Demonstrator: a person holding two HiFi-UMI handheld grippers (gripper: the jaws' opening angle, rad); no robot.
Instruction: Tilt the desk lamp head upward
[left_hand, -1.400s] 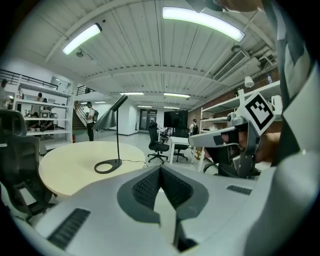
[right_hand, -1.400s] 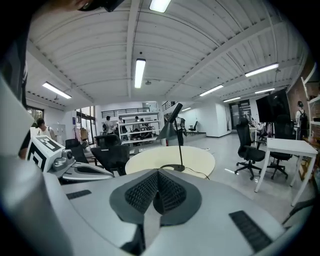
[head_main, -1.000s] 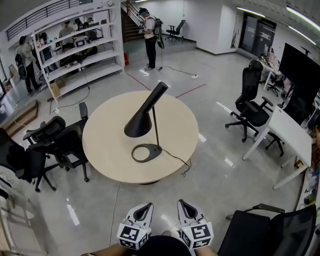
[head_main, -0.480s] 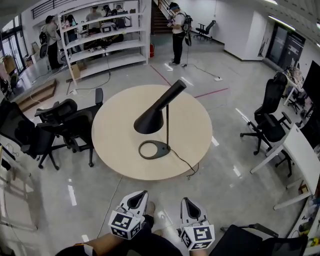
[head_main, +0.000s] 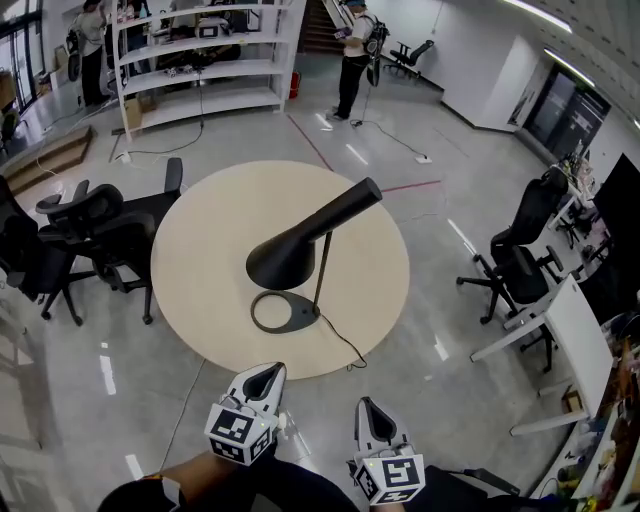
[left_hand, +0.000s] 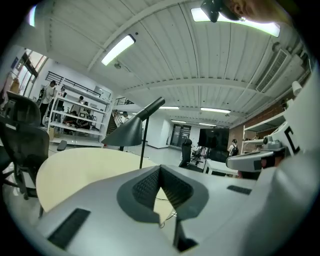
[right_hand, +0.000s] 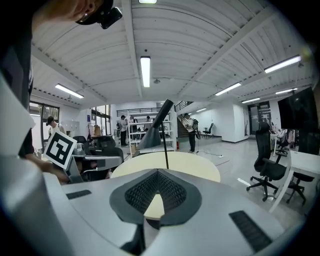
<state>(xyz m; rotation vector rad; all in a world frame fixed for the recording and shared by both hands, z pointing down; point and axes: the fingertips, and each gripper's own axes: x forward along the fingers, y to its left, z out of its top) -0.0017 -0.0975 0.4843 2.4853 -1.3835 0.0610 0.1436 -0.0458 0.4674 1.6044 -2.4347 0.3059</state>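
- The black desk lamp (head_main: 300, 262) stands on the round beige table (head_main: 200, 230), its ring-shaped base (head_main: 283, 312) nearer the edge on the person's side than the table's middle
- The lamp's cone head (head_main: 283, 262) slants down, with the wide mouth low on the left facing the tabletop and the narrow tail (head_main: 362, 195) high on the right
- A thin upright stem (head_main: 322, 270) carries the head, and a dark cable (head_main: 347, 347) trails from the base over the table's near edge
- The left gripper (head_main: 268, 370) is held just short of the table's near rim, pointing at the lamp but well apart from it
- In its own view its 2 ribbed pads are clenched tip to tip with nothing between them
- The right gripper (head_main: 364, 405) hangs over the grey floor, a little further back from the table than the left
- Its pads also meet at the tips and hold nothing, and the lamp shows straight ahead beyond them
- 2 black office chairs (head_main: 90, 235) crowd the table's left side and another (head_main: 515, 265) stands off to the right beside a white desk (head_main: 570, 350)
- At the far end a person (head_main: 352, 50) stands near a white shelving rack (head_main: 200, 60)
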